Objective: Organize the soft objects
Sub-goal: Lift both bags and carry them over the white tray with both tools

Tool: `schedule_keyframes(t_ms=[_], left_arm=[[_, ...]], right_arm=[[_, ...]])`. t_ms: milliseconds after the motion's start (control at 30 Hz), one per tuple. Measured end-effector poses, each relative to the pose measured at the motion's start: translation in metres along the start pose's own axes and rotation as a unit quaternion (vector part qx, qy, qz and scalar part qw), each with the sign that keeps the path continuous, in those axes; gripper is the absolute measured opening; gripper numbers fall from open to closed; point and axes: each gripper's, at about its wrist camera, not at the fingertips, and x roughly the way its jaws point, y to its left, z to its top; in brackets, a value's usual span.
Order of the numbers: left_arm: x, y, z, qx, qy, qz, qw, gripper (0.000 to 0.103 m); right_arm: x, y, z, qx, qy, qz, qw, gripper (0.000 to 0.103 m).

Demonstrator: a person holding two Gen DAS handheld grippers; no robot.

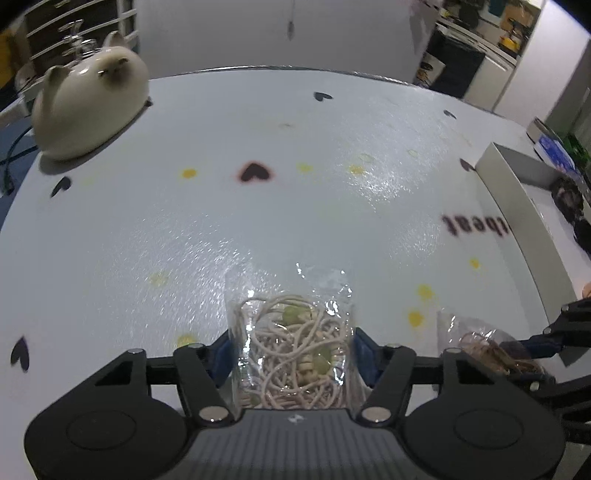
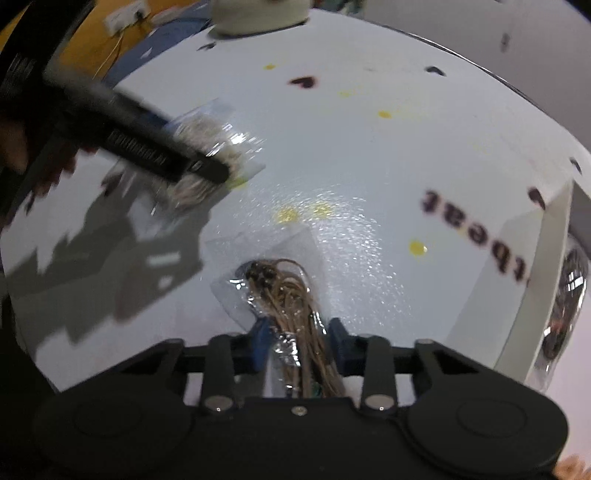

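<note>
White heart-print tablecloth (image 1: 258, 221), pale wall (image 1: 221, 33), cluttered shelves (image 1: 480, 37)

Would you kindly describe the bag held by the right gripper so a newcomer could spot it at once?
Start from the white table printed with dark hearts and yellow dots, then look beside the white box at its edge. There the right gripper pinches a small clear bag of brown cord. The other bag, in the left gripper, holds pale cream cord with green beads.

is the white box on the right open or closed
Open: the white box shows no lid, and dark items lie inside against its inner wall.
</note>
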Motion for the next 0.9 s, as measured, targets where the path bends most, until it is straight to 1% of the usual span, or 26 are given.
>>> schedule_keyframes(t_ms=[67, 200, 333, 500, 700, 900], left_arm=[[-0.008, 0.001, -0.003, -0.016, -0.010, 0.000, 0.9998, 0.063], [-0.026, 0.000, -0.006, -0.044, -0.034, 0.001, 0.9985, 0.063], [-0.049, -0.005, -0.006, -0.077, -0.065, -0.002, 0.9949, 0.063], [-0.072, -0.019, 0.000, -0.097, -0.100, -0.012, 0.9902, 0.063], [-0.089, -0.053, 0.013, -0.104, -0.128, -0.033, 0.9858, 0.063], [-0.090, -0.101, 0.026, -0.095, -0.140, -0.054, 0.9841, 0.063]], right_arm=[[-0.004, -0.002, -0.002, 0.017, -0.008, -0.007, 1.000, 0.027], [-0.016, -0.006, -0.005, 0.042, -0.031, -0.022, 0.998, 0.026], [-0.036, -0.010, -0.010, 0.069, -0.068, -0.030, 0.995, 0.026], [-0.067, -0.018, -0.011, 0.098, -0.119, -0.045, 0.987, 0.026], [-0.106, -0.047, -0.015, 0.151, -0.171, -0.052, 0.972, 0.026], [-0.135, -0.086, -0.025, 0.190, -0.196, -0.059, 0.960, 0.026]])
